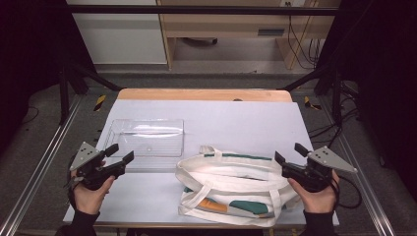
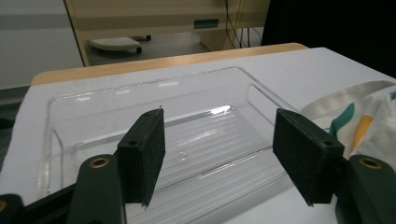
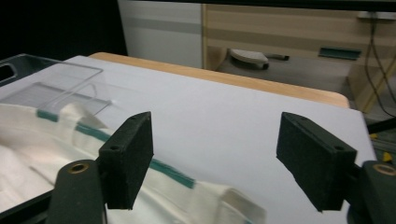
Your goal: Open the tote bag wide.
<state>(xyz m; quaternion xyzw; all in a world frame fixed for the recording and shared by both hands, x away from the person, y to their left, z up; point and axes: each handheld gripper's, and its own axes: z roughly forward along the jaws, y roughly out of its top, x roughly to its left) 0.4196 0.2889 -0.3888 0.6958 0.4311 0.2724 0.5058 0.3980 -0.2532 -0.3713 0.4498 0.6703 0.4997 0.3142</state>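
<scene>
Your left tongs hang released, jaws spread wide and holding nothing, just off the near left corner of the clear, shallow, rectangular plastic tray. In the left gripper view that clear plastic tray sits straight ahead between the two pads, empty, its ribbed floor bare. Your right tongs are likewise released with nothing between them, poised at the right end of the cream canvas tote bag with green trim and an orange-and-green print. In the right gripper view the left pad hovers over the cream canvas near its green-edged rim, while the right pad stands over the bare pale counter; whether a pad touches the cloth cannot be told.

The tote bag lies flat and slumped at the near middle of the white-covered counter, its handles looped loosely toward the tray, its left edge just beside the tray's near right corner. It looks flat, and what it may hold inside is hidden.

As far as the work goes, you seem to be at the very start: neither the bag nor the tray is gripped, the tray holds nothing, and the bag's mouth is not drawn open. What is left, by the look of it, is everything: take hold of the bag, likely by its rim or a handle on your right, and steady or bring in the tray with your left.
</scene>
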